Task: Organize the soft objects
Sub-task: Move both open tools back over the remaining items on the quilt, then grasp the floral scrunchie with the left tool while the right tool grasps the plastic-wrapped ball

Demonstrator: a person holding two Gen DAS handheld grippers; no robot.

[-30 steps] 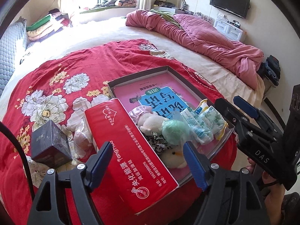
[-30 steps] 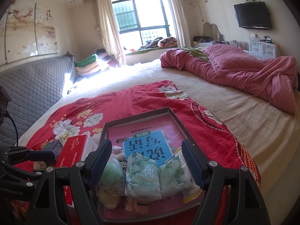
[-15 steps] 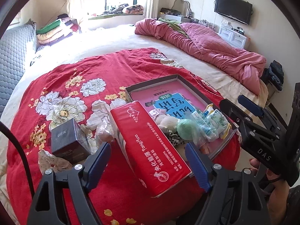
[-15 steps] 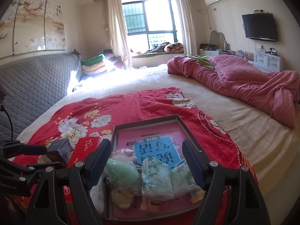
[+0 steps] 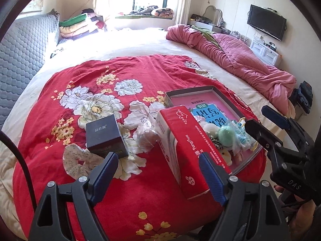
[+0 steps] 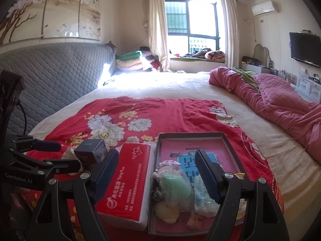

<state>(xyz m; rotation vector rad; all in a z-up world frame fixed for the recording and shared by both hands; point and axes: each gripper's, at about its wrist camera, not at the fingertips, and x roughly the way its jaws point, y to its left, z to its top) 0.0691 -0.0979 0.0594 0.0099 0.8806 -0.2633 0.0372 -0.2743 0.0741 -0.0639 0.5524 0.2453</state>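
Meanwhile, open left tool point(image 5: 158, 176) hovers above red blanket point(image 5: 140, 76) beside tray point(image 5: 228, 98) edge.

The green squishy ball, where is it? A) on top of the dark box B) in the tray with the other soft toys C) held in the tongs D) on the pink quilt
B: the green ball lies inside the tray among the soft toys and packets, beside the red tissue pack, with neither tongs touching it.
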